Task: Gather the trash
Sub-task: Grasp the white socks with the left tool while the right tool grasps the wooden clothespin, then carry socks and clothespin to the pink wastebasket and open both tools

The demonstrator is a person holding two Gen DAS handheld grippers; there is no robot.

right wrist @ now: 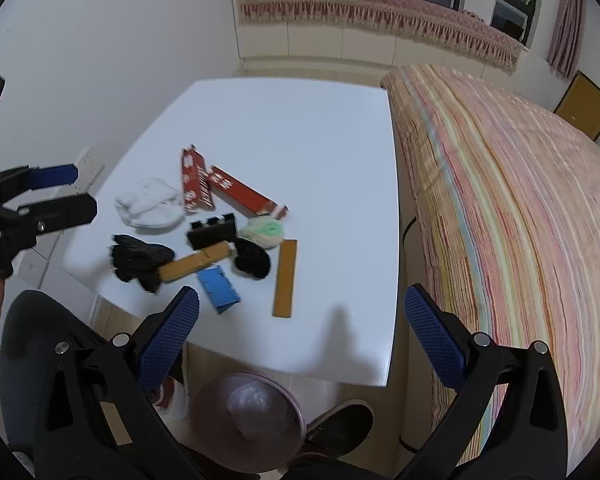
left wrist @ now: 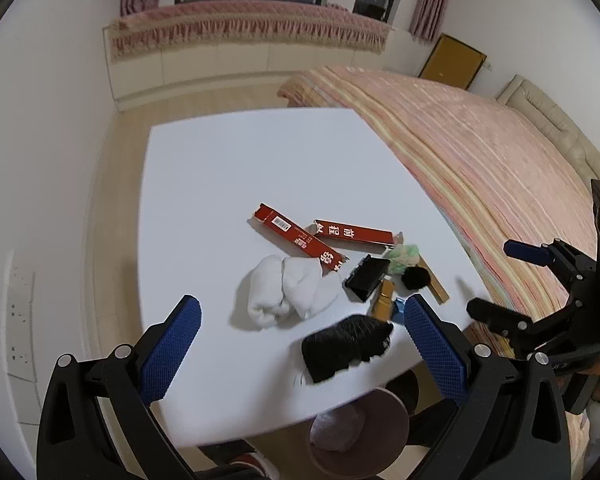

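While both tongs gape | bin [right wrist: 246, 420] below table [right wrist: 300, 120] | bed [right wrist: 520, 200] beside

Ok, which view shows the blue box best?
Right wrist: the blue box lies in full view on the table, beside the brown stick. In the left wrist view only a sliver shows behind that gripper's own finger.

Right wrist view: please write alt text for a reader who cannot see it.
The open right gripper hangs above the near edge of a white table with a clutter of small items: red boxes, white socks, a blue box. A lined pink bin stands on the floor below; the open left gripper shows at left.
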